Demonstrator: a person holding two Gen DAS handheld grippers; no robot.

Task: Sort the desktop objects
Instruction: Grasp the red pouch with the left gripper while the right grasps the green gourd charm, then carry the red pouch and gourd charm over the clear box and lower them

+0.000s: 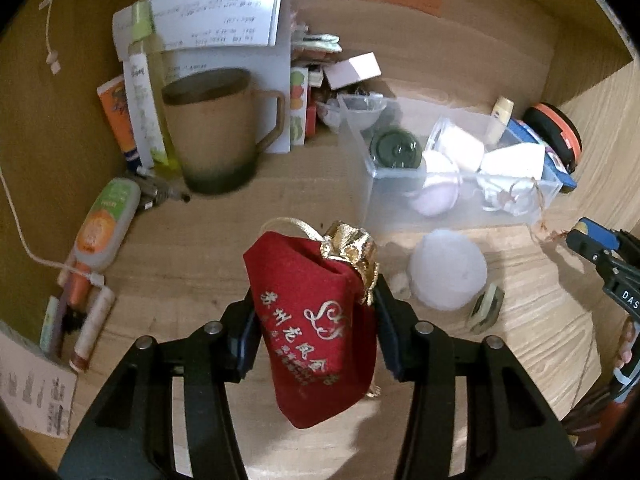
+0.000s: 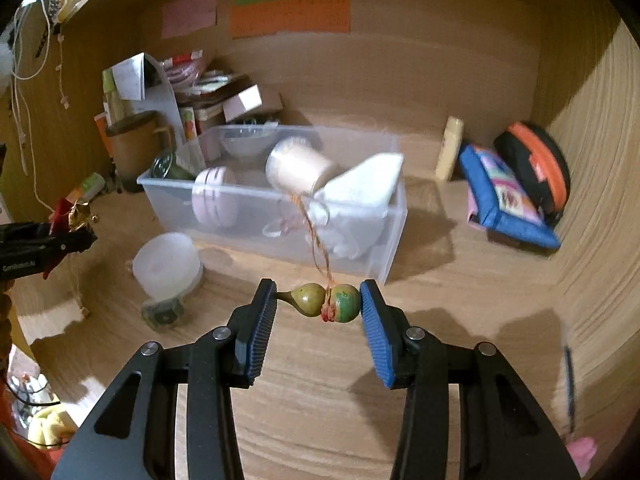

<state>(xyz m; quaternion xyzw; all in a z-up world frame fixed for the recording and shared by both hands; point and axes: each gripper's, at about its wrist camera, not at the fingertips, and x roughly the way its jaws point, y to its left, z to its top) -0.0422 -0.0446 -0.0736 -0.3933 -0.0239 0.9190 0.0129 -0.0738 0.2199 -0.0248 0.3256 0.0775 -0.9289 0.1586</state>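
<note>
My left gripper is clamped on a red velvet pouch with a gold drawstring top; the pouch stands between the two fingers, a little tilted, above the wooden desk. It has gold Chinese characters and a curly emblem printed on it, but I cannot read the characters surely.

My right gripper holds a small green gourd charm between its blue ribbed pads. The gourd lies sideways: the round end touches the right pad and the thin stem touches the left pad, so the fingers are closed on it, though still wide. An orange twisted cord goes from the waist of the gourd up to the clear plastic box, which is just beyond it.

Inside the box I see a pink round case, a cream jar lying on its side and a white cloth. Near the box, to the left, stands a white translucent lid.

In the left wrist view, far left, there is a brown mug, and at the right edge the other gripper shows the letters "DAS". Coloured paper notes are on the back wall; their writing is too blurred to read.
</note>
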